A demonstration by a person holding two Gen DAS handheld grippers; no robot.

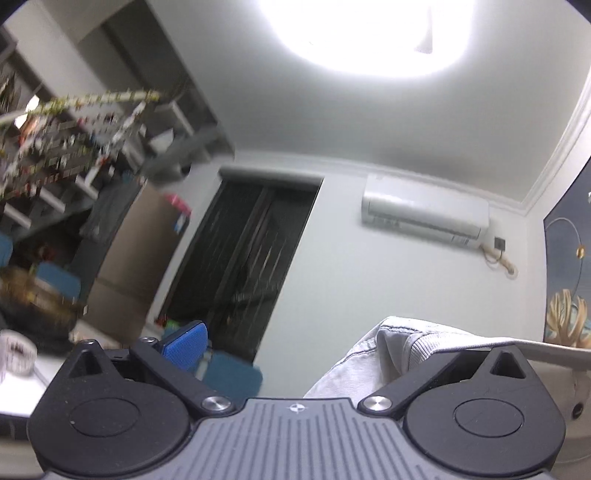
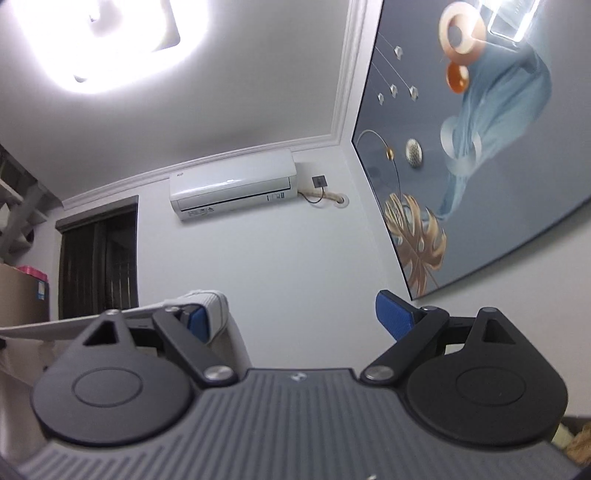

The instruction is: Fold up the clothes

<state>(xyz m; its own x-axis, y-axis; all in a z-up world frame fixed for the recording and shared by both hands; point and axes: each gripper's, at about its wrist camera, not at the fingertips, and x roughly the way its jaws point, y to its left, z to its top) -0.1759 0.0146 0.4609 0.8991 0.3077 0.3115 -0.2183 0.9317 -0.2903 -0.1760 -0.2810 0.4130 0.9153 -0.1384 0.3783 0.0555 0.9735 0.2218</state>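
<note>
Both grippers point up toward the ceiling. My left gripper (image 1: 295, 349) is open with its jaws wide apart. Its left blue pad (image 1: 184, 347) is bare, and a pale grey-white garment (image 1: 391, 350) drapes over its right finger and hides that pad. My right gripper (image 2: 295, 321) is open too. The same pale garment (image 2: 216, 314) hangs over its left blue pad (image 2: 197, 325), while the right pad (image 2: 393, 317) is bare. A taut edge of the cloth runs off sideways from each covered finger. The rest of the garment is out of view.
A ceiling lamp (image 1: 369, 33) glares overhead. An air conditioner (image 2: 232, 184) hangs on the far wall beside a dark curtained doorway (image 1: 251, 266). Cluttered shelves (image 1: 66, 140) and a cardboard box stand at the left. A large wall picture (image 2: 480, 147) fills the right.
</note>
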